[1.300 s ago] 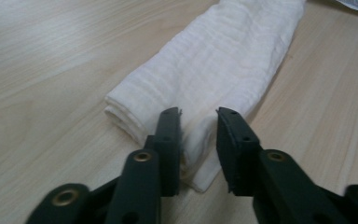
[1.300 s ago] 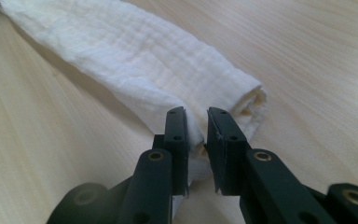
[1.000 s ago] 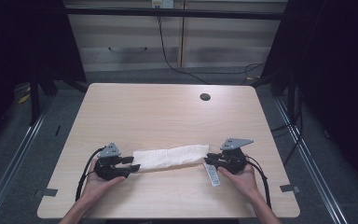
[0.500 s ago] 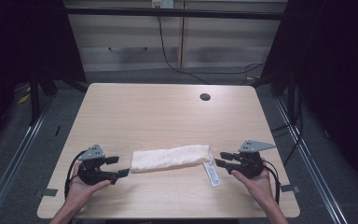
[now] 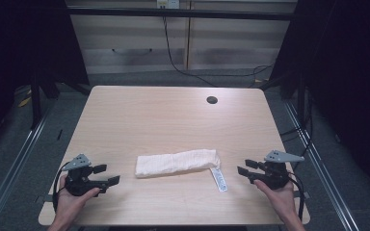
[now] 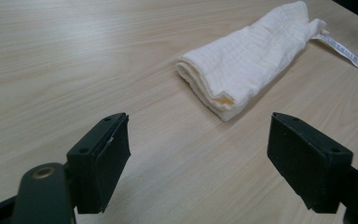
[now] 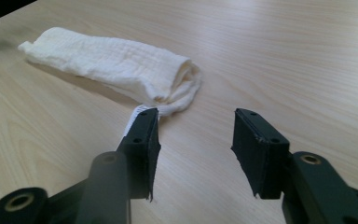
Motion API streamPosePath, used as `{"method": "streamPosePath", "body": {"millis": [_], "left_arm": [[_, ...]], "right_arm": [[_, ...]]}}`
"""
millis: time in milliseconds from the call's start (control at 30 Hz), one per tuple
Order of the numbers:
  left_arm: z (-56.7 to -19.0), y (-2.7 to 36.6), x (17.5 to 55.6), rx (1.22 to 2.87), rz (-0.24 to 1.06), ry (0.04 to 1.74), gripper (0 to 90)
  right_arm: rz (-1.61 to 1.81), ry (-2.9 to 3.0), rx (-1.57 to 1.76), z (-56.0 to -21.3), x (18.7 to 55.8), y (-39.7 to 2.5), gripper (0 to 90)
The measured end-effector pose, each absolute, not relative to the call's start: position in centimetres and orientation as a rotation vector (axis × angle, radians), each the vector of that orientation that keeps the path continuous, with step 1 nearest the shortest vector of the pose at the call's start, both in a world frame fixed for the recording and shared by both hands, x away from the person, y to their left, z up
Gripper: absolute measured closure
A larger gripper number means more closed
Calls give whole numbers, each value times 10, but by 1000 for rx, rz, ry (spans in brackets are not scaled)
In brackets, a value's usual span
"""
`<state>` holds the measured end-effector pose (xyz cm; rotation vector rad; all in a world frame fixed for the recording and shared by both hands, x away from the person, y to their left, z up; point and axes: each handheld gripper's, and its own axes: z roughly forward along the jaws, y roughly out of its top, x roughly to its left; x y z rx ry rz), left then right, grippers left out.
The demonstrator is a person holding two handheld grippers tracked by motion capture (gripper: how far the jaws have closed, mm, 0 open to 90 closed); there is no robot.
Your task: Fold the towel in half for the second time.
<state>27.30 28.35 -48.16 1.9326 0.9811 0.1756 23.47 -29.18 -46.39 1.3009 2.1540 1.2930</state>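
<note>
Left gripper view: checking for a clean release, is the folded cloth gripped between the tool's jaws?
No, the folded cloth lies on the table beyond the open left tool, untouched.

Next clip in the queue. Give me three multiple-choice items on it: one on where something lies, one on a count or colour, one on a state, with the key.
1. Where does the towel lie on the table?
A. Between the two hand-held grippers, near the person's edge
B. Over the round hole at the far edge
C. Hanging off the left edge

2. What colour is the towel?
A. Blue
B. White
C. Red

3. What state are the left hand-held gripper and the right hand-held gripper in?
A. Both shut on the towel
B. Left shut on the towel, right open
C. Both open, apart from the towel

Key: 1 A, the high view shows it lying between the two grippers, on the near part of the table. 2 B, it is white in all views. 3 C, each gripper view shows spread jaws with bare table between them and the towel ahead.
</note>
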Motion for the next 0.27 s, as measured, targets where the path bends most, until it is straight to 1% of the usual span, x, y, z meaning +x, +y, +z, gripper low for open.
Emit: {"method": "streamPosePath", "body": {"millis": [33,67,100,200,233,267], "left_arm": [[-485,289,272,1916,171,995,178],[-485,289,272,1916,171,995,169],[-488,293,270,1896,178,1024,169],[-489,294,270,1894,184,1022,170],[-489,293,269,1899,194,997,170],[-489,293,269,1899,194,997,168]], "right_arm": [[1292,2121,1322,-465,231,-298,462],[1292,2121,1322,-465,231,-298,462],[1292,2087,1345,-465,228,-303,421],[1299,2061,1364,-466,227,-306,403],[1272,2059,1383,-469,229,-306,363],[1273,2072,1391,-472,230,-307,342]]}}
